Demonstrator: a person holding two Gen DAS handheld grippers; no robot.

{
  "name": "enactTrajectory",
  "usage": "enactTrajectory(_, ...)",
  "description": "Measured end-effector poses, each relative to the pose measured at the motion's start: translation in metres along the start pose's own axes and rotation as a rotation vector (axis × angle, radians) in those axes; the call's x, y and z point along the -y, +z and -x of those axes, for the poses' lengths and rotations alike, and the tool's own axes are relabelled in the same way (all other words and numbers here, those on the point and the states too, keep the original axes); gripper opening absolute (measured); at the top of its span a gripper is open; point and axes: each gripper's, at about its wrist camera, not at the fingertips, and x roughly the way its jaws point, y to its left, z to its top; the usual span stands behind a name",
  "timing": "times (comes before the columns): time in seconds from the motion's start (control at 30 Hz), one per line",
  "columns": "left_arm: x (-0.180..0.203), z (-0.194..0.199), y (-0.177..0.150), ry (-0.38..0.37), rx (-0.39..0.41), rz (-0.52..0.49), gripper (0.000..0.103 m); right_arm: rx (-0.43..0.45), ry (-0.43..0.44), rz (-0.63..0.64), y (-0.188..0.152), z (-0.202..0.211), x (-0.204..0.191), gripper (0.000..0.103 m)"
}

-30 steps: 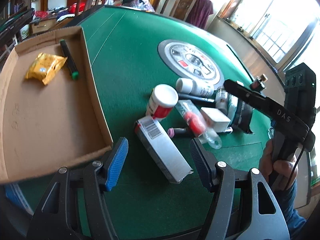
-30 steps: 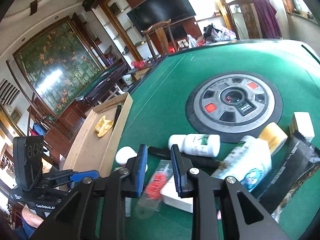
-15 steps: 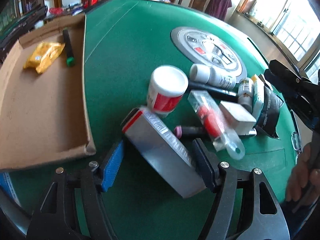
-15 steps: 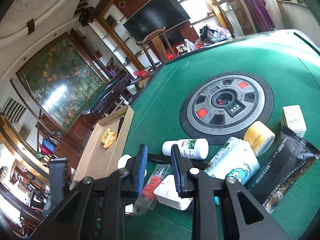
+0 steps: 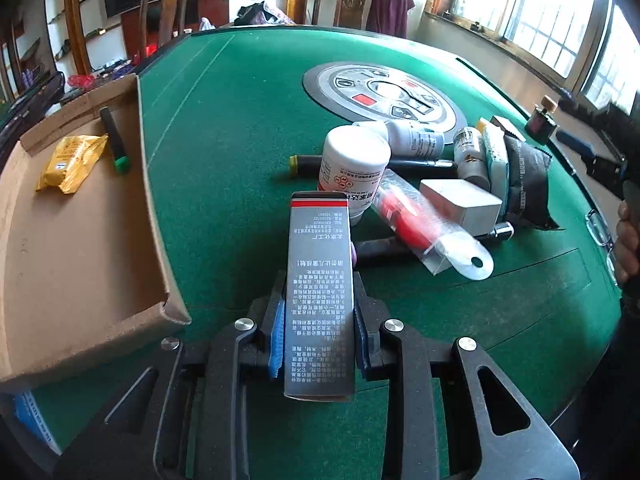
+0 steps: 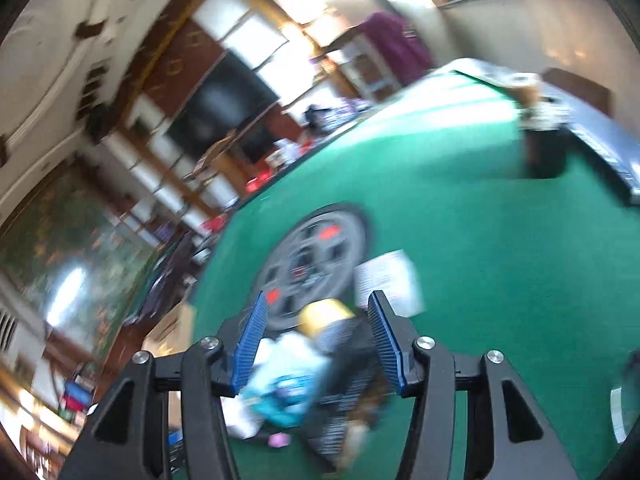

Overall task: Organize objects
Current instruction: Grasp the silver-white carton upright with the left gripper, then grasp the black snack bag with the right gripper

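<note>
My left gripper (image 5: 318,332) is closing on a long grey box (image 5: 320,264) with small print and a red stripe, and its blue pads press both long sides. The box points away from me toward a pile: a white jar with a red label (image 5: 354,164), a red item in clear packaging (image 5: 416,220), a small white box (image 5: 460,202) and a black pouch (image 5: 524,176). A cardboard tray (image 5: 152,200) on the left holds a yellow packet (image 5: 70,162) and a green-capped marker (image 5: 114,140). My right gripper (image 6: 319,304) is opening, with nothing between its pads, above a yellow-lidded jar (image 6: 326,314).
A round grey control panel (image 5: 380,92) sits in the middle of the green table. A small dark bottle (image 5: 542,118) stands near the right edge, and glasses (image 5: 598,226) lie at the right rim. Wooden chairs and shelves stand beyond the table. The right wrist view is blurred.
The left jaws have gone from wide apart around the grey box to clamped on it, and the box now lies lengthwise between them. The right gripper swung right, rolled, and its jaws parted.
</note>
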Motion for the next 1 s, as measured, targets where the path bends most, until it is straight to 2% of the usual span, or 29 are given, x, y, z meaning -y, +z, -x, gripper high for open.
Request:
enactTrajectory(0.13,-0.002,-0.003,0.004,-0.022,0.001,0.017,0.026,-0.053,-0.055,-0.022,-0.006,-0.007,0.011,0.053)
enactTrajectory(0.33,0.001,-0.004,0.004,-0.022,0.002,0.015,0.026,-0.163,-0.038,-0.021,-0.038,-0.017,0.010,0.054)
enactTrajectory(0.4,0.001,-0.004,0.005,-0.024,0.002,0.016,0.026,-0.186,-0.050,-0.005,-0.043,-0.024,0.006,0.059)
enactTrajectory(0.53,-0.001,-0.004,0.005,-0.033,0.003,0.024,0.026,-0.232,-0.064,0.026,-0.049,-0.039,-0.006,0.060)
enactTrajectory(0.67,-0.002,-0.003,0.004,-0.039,0.004,0.028,0.026,-0.234,-0.087,0.113,-0.056,-0.050,-0.021,0.062)
enactTrajectory(0.83,0.001,-0.004,0.004,-0.025,0.003,0.016,0.026,-0.230,-0.159,0.234,-0.061,-0.063,-0.038,0.064)
enactTrajectory(1.0,0.001,-0.004,0.004,-0.024,0.003,0.015,0.026,-0.224,-0.289,0.412,-0.071,-0.080,-0.060,0.064)
